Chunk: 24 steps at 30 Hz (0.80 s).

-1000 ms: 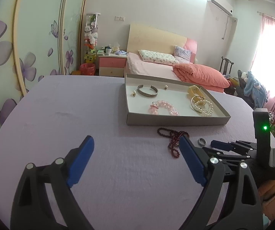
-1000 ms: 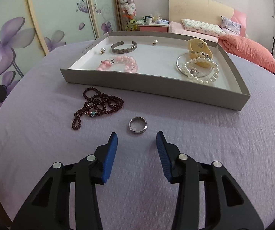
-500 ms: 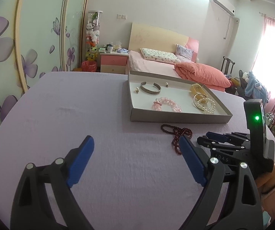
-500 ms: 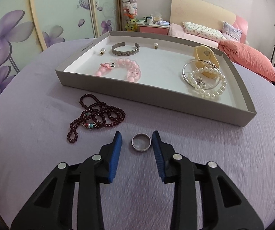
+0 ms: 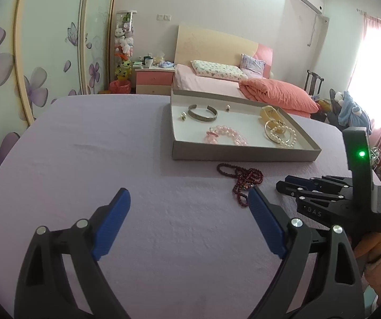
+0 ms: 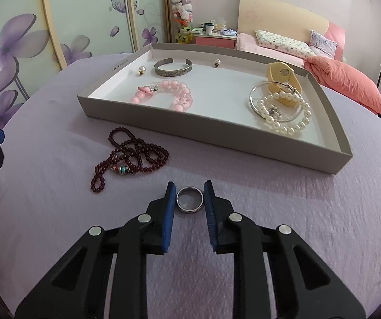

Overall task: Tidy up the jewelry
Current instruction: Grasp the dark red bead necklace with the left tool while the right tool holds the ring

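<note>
- R tongs (image 6: pixel 189 199): our blue pads sit either side of the silver ring (image 6: pixel 189 199), jaws just been closing in. Pads look right at the ring's edge; can't tell if they actually press it yet. Ring lies flat on the lilac desk cloth (image 6: pixel 283 226).
- L tongs (image 5: pixel 189 220): jaws wide apart, nothing btwn them, hovering over bare cloth. R tongs body shows at right of the left wrist view, green LED lit, a hand w/ a fuzzy cuff (image 5: pixel 376 244) behind it.
- Dark red bead necklace (image 6: pixel 132 156): loose heap on cloth, left of and just beyond the ring, near the tray's front wall, not touching it.
- Grey tray (image 6: pixel 217 130): white inside, on the desk past the necklace. We see inside:
  - pink bead bracelet (image 6: pixel 167 95), front-centre
  - pearl bracelet (image 6: pixel 286 114) overlapping a thin silver bangle (image 6: pixel 252 98), right side
  - cream watch-like piece (image 6: pixel 283 77) behind the pearls
  - silver cuff (image 6: pixel 173 66) at the back, small earring-type bits (image 6: pixel 140 71) either side of it
- Beyond the desk: bed (image 6: pixel 283 45) w/ coral duvet, pink nightstand.
</note>
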Available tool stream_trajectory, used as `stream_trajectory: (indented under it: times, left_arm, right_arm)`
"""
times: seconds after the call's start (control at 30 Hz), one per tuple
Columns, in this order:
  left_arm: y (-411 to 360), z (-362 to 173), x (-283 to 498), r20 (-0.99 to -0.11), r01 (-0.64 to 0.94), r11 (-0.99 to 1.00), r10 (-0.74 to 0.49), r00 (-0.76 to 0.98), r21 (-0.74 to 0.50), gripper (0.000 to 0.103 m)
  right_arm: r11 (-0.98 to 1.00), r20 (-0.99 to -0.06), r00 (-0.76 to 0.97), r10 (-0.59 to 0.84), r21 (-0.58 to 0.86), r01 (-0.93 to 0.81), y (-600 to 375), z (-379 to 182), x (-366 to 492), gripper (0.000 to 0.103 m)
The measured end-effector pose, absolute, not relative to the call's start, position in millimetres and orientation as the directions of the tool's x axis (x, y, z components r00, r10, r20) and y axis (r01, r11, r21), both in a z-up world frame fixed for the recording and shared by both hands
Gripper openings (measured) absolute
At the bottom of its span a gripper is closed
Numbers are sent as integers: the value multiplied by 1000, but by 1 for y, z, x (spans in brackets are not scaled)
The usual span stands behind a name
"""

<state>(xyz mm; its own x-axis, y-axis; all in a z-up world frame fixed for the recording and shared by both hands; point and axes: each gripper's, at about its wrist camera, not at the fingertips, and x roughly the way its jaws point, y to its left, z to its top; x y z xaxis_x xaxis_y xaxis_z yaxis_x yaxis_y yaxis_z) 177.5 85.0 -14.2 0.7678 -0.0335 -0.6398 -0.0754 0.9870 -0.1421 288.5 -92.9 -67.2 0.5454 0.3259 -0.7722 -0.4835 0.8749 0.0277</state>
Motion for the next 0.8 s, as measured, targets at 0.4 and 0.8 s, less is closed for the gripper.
stream_trajectory:
  times: [0.4,0.8]
  left_arm:
    - [33,-32,210,-691,10,996,-72,720,-93,88]
    - [-9,-55,263,-749,4,999,-31,662,-38,88]
  right_arm:
    - [941,-735,617,282,87,-327,-168,-46,297,22]
    - [941,-701,639,317,148,-304,-192,-41,304,22]
